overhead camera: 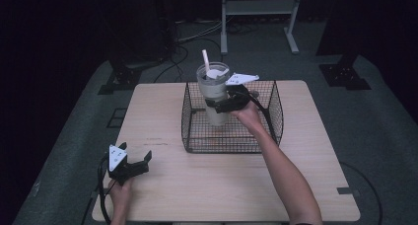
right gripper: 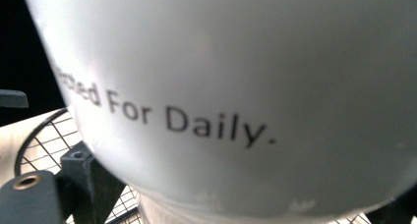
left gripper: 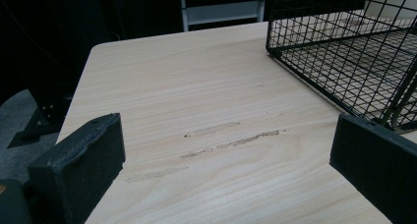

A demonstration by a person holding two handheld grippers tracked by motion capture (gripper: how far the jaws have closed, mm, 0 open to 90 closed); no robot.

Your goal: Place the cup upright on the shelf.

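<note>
Upright white tumbler (overhead camera: 215, 94) with straw, in basket (overhead camera: 231, 143)

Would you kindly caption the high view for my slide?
Right gripper holds a white tumbler over the wire basket; left gripper rests open.

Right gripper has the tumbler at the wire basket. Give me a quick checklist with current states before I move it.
1. Right gripper closed on the tumbler: ok, jaws sit on either side of its body.
2. Tumbler upright: ok, straw points up.
3. Tumbler bottom resting on the wire basket floor: cannot tell.
4. Lid seated: cannot tell.
5. Left gripper out of the way: ok, open, near the table front left, apart from the basket.
6. Basket flat on the table: ok.
</note>
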